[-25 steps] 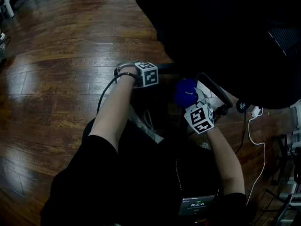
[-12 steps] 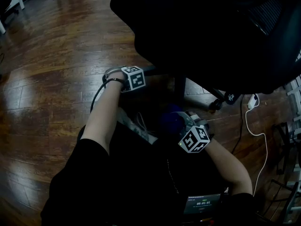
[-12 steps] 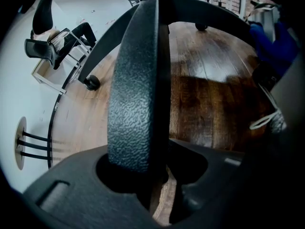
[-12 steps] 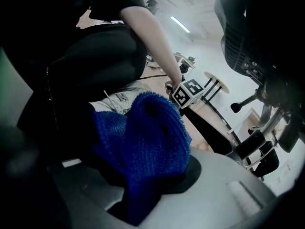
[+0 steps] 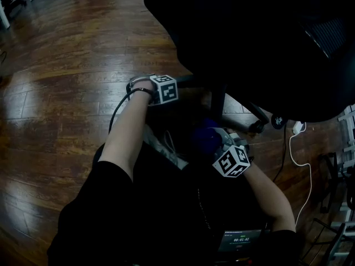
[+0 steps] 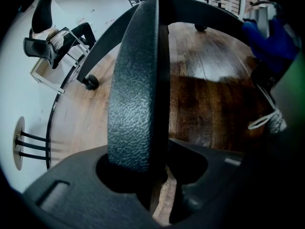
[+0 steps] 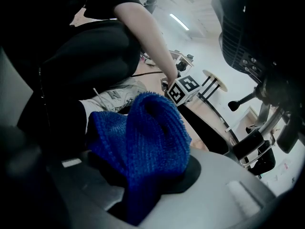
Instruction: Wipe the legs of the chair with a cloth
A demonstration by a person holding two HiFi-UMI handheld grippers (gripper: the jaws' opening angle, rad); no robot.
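While the left claw (image 6: 143, 175) sits clenched on a black, pebble-textured plastic chair leg (image 6: 136, 80), that leg's long axis runs in the left gripper view from between the jaws at the bottom straight up to the black hub (image 6: 164, 6) near the top edge. From there a second black leg (image 6: 105, 37) branches down-left to a black caster (image 6: 90, 82) on the brown wooden plank floor (image 6: 209, 70). Head view: the gripped leg lies roughly level across the frame, from the left claw rightward to the dark central column (image 5: 218, 101) under the black chair seat (image 5: 249, 32). Right claw (image 7: 143, 194) is clamped on a bright blue knitted cloth (image 7: 147, 137). The cloth is bunched, and its folded hump stands up out of the jaws. Head view puts the cloth just below the column's foot in the frame, in front of the person's lap, near the chair base. Contact between the cloth and any leg cannot be told.
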